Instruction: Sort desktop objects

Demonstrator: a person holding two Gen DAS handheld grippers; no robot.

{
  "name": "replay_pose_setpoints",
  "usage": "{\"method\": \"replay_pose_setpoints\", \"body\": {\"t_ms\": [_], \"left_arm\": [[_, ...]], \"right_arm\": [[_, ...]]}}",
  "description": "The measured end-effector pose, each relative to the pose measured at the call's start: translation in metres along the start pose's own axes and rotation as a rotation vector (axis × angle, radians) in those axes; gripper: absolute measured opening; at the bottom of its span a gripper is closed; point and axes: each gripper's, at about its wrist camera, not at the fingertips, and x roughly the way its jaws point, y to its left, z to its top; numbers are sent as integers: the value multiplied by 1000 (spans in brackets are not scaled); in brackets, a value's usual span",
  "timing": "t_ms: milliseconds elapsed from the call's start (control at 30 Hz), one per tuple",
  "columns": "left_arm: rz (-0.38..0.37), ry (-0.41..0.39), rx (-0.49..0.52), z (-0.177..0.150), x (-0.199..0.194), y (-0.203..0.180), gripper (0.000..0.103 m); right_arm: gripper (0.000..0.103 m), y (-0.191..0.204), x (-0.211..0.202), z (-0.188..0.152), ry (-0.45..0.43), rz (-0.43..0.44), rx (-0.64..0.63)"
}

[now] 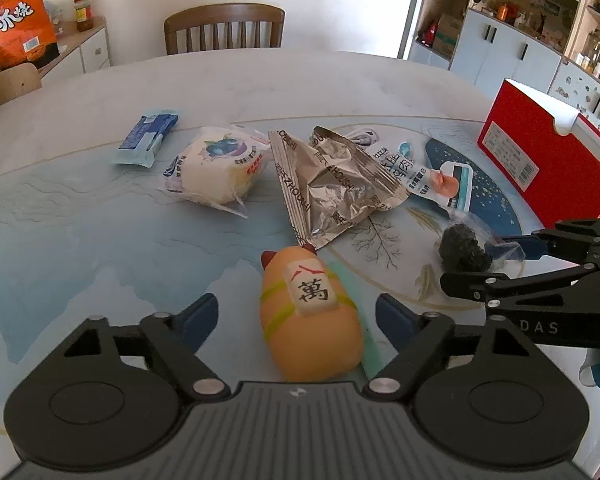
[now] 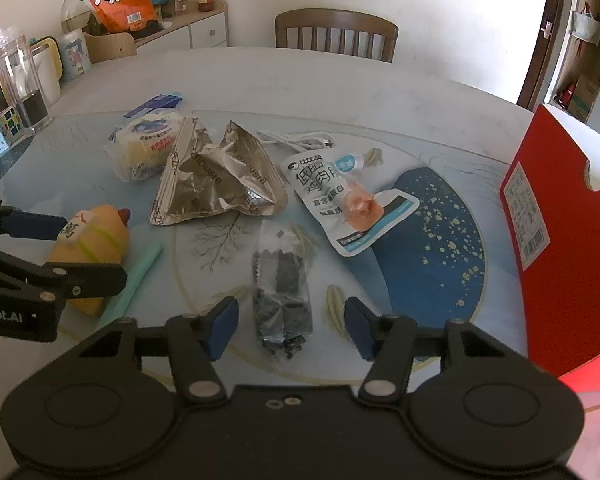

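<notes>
My left gripper (image 1: 294,326) straddles the orange toy (image 1: 310,322), jaws wide, not yet pressing. My right gripper (image 2: 290,326) straddles the dark packet (image 2: 282,296), half open with gaps either side. Risks, I reckon: the rounded toy squirts out forward, or the crinkly packet slides away.

the near end of the orange squishy toy with the white tile (image 1: 309,320) is hidden behind the black gripper body in the left view. the tall red cardboard box (image 2: 568,240) is cut off by the right edge. the small print on the white snack pouch (image 2: 332,196) cannot be read.
</notes>
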Motion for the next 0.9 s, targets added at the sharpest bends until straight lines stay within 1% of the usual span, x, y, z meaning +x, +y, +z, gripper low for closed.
{"method": "replay_pose_setpoints", "body": {"t_ms": [67,167,200,233,267,300,367,433,567,633,733,900], "left_arm": [[-4,-3,8,0,-1,-1,79],[-9,-10,21,0,-2,-3,78],[-10,-11,24,-1,-2,-3,76],[-9,-12,26,-1,-2,-4,73],[-4,-11,28,-1,-2,-4,66],[3,-8,31,-1,-2,-4,62],[7,-6,26,-2,-1,-4,61],[7,-7,24,-2,-1,-3,60],[-7,-7,20,-2,-2,-4,51],[-6,-6,24,-1,-2,-5,51],[-7,-4,24,-1,-2,-4,50],[1,-2,37,0,-3,-7,48]], "right_arm": [[54,0,1,0,3,1,-2],[52,1,1,0,4,4,-6],[50,1,1,1,4,4,-5],[46,2,1,1,7,5,-5],[43,2,2,1,10,4,-5],[43,2,3,1,12,3,-4],[43,1,3,1,12,3,-1],[40,1,3,1,11,0,-3],[35,1,2,1,13,-4,3],[31,1,2,1,14,-2,4],[29,1,2,1,15,-16,7],[25,-1,-1,2,14,-14,24]]}}
